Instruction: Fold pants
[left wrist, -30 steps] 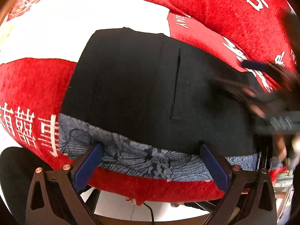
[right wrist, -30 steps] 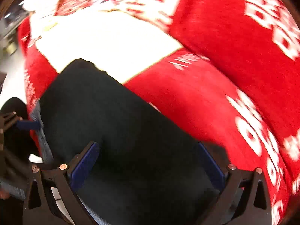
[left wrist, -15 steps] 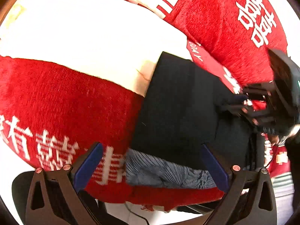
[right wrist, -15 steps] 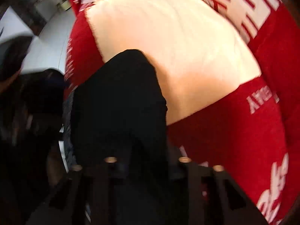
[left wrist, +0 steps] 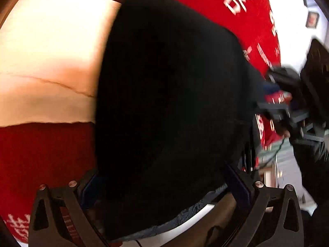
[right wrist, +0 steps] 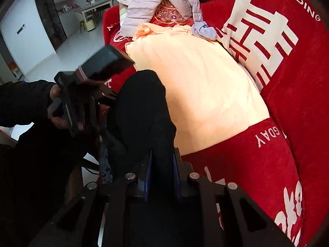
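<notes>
While the black pants [right wrist: 144,111] lie draped over the red sofa cover [right wrist: 287,107] and the cream blanket [right wrist: 201,86], we see our right tool [right wrist: 162,164] clamped on a bunched fold of the dark cloth; its jaws have just been closing, and the blue pads press the fabric from both sides.

From the left wrist view, the pants [left wrist: 170,103] fill the middle of the picture, with a strip of grey patterned lining [left wrist: 191,212] showing along their lower edge. Our left tool [left wrist: 164,185] has its jaws standing wide apart, one blue pad on either side of the cloth, which sits between them; we cannot tell whether the pads touch it.

In the right wrist view the left tool [right wrist: 96,111] sits just beside the pants, held by a hand [right wrist: 55,103] in a dark sleeve. A pale quilted jacket [right wrist: 144,4] lies heaped at the far end of the sofa.
</notes>
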